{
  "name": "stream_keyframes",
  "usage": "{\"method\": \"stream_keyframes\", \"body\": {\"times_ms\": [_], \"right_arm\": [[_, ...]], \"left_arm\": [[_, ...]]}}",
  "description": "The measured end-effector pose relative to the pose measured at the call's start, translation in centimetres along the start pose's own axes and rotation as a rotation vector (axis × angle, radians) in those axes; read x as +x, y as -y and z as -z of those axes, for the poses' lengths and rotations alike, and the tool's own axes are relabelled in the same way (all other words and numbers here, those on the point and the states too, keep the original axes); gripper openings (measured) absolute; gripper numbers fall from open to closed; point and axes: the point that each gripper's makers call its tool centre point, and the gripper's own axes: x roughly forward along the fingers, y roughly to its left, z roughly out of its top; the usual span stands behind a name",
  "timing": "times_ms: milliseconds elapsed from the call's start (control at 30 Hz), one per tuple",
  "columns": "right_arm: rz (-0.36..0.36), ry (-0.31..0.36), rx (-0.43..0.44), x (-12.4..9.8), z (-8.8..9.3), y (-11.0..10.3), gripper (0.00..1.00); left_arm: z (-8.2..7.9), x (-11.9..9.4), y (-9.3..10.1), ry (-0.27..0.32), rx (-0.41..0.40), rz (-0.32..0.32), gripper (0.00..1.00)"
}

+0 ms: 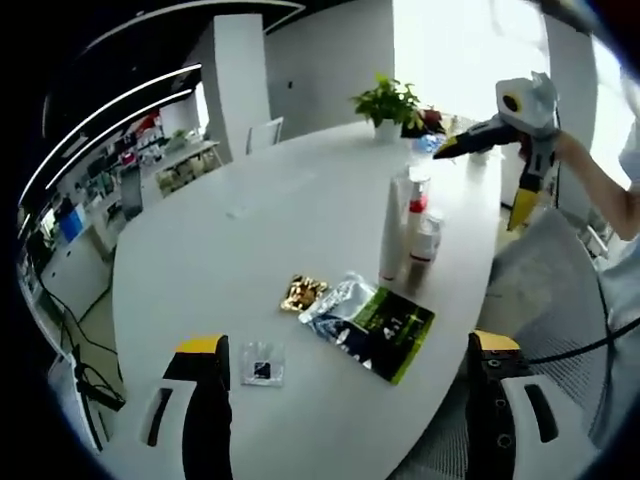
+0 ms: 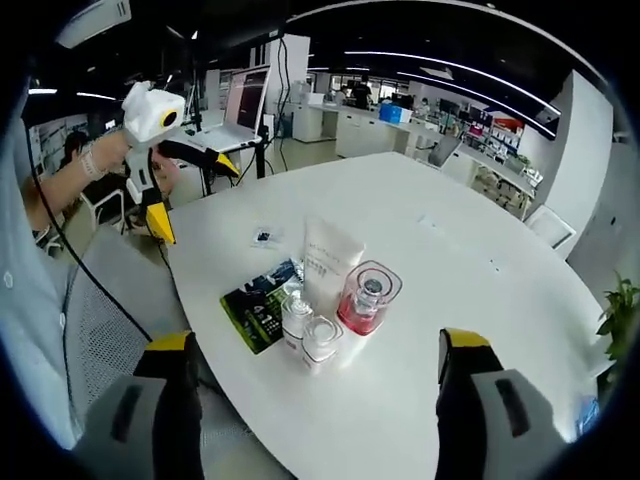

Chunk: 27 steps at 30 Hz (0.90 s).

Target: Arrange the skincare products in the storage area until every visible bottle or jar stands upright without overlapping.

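Note:
Several skincare products stand upright in a tight cluster on the white table: a tall white tube, a pink bottle with a clear cap and two small white bottles. In the left gripper view the same tube, red bottle and a small white bottle stand near the table's right edge. My right gripper is open just short of the cluster, holding nothing. My left gripper is open over the near table edge, empty. Each gripper also appears, raised and open, in the other's view: left gripper, right gripper.
Flat packets lie beside the cluster: a green-black and silver packet, a gold sachet and a small clear sachet. A potted plant stands at the far end. A mesh chair is by the edge, a laptop beyond.

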Motion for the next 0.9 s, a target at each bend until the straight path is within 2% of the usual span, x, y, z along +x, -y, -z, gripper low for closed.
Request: {"method": "stream_keyframes", "body": {"times_ms": [100, 167, 233, 533, 700, 900], "right_arm": [[0.000, -0.005, 0.010, 0.0, 0.3, 0.1, 1.00], [0.002, -0.008, 0.016, 0.0, 0.5, 0.2, 1.00], [0.004, -0.011, 0.023, 0.1, 0.7, 0.3, 1.00], [0.006, -0.013, 0.058, 0.4, 1.3, 0.6, 1.00], [-0.001, -0.018, 0.070, 0.6, 1.7, 0.6, 1.00], [0.003, -0.016, 0.075, 0.6, 1.6, 1.1, 1.00]], "left_arm": [[-0.4, 1.1, 0.2, 0.008, -0.012, 0.037, 0.96], [-0.8, 1.9, 0.5, 0.025, -0.029, 0.069, 0.91], [-0.9, 2.8, 0.6, 0.025, -0.041, 0.091, 0.90], [-1.0, 6.4, 0.2, -0.011, -0.041, 0.149, 0.83], [-1.0, 8.0, 0.0, -0.033, -0.043, 0.177, 0.75], [-0.9, 10.1, -0.2, -0.053, -0.049, 0.207, 0.70]]}}
